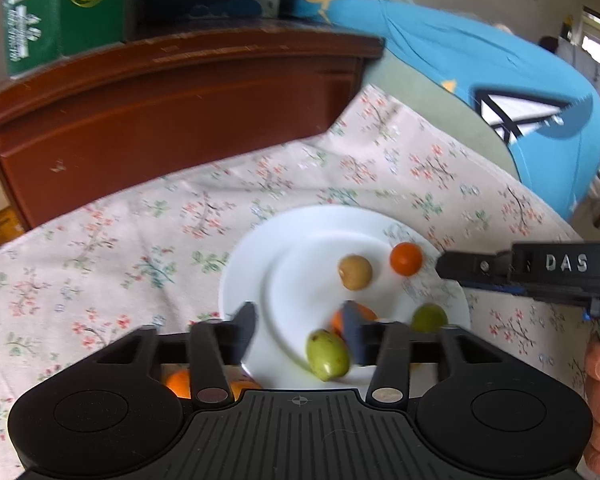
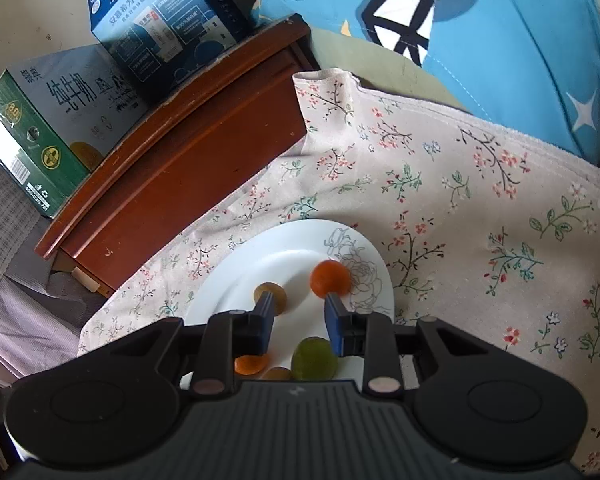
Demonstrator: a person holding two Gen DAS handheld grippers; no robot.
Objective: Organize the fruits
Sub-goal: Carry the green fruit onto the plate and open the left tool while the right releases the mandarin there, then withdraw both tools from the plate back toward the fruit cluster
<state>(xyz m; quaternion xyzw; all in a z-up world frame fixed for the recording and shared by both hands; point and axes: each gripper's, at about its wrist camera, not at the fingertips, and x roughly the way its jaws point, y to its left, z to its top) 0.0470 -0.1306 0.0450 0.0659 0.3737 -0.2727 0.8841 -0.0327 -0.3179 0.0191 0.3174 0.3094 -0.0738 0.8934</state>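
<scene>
A white plate [image 1: 244, 276] lies on the floral cloth and holds several small fruits: a tan one [image 1: 354, 272], a red-orange one [image 1: 406, 258], two green ones [image 1: 327, 354] [image 1: 429, 318] and an orange one [image 1: 360, 312]. My left gripper [image 1: 300, 330] is open above the plate's near side, holding nothing. My right gripper [image 2: 298, 314] is open above the same plate [image 2: 228, 296], its fingers between the tan fruit [image 2: 271, 298] and the red-orange fruit [image 2: 330, 279]. A green fruit [image 2: 314, 358] and an orange fruit [image 2: 249, 364] lie beneath it. The right gripper also shows in the left wrist view [image 1: 540, 276].
More orange fruit [image 1: 179, 383] lies off the plate under my left gripper. A brown wooden cabinet [image 2: 188, 152] with a green carton [image 2: 48, 136] and a blue carton [image 2: 160, 36] stands behind the cloth. A blue cushion [image 2: 500, 52] lies at the back right.
</scene>
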